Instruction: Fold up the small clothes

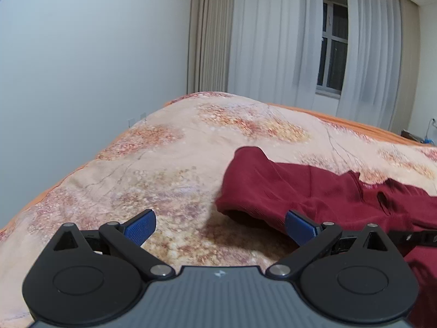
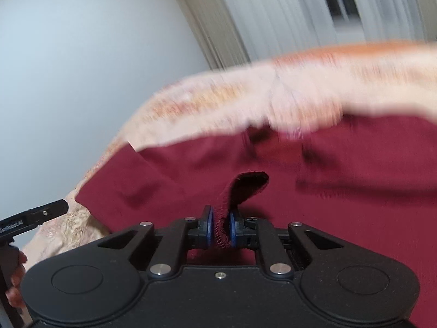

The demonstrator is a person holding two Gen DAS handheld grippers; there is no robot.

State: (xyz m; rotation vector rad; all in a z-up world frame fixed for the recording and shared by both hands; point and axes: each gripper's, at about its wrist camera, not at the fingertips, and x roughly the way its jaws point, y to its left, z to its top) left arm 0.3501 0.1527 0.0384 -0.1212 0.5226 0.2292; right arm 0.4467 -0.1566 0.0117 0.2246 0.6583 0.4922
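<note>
The right hand-held gripper [image 2: 220,228] is clamped on a stitched hem of the dark red garment [image 2: 341,191], pinching a raised fold of cloth between its blue pads; that grip likely serves to lift the edge for a fold. The left hand-held gripper [image 1: 220,225] hangs wide apart and empty just beside the garment's sleeve [image 1: 254,188], its right finger near the cuff, probably lining up to take it. The garment lies spread on a bed, on a beige bedspread [image 1: 169,147] with rusty floral patches. Behind are a plain white wall [image 1: 90,54], pale curtains [image 1: 273,41] and a window [image 1: 333,46]. The right view is blurred.
</note>
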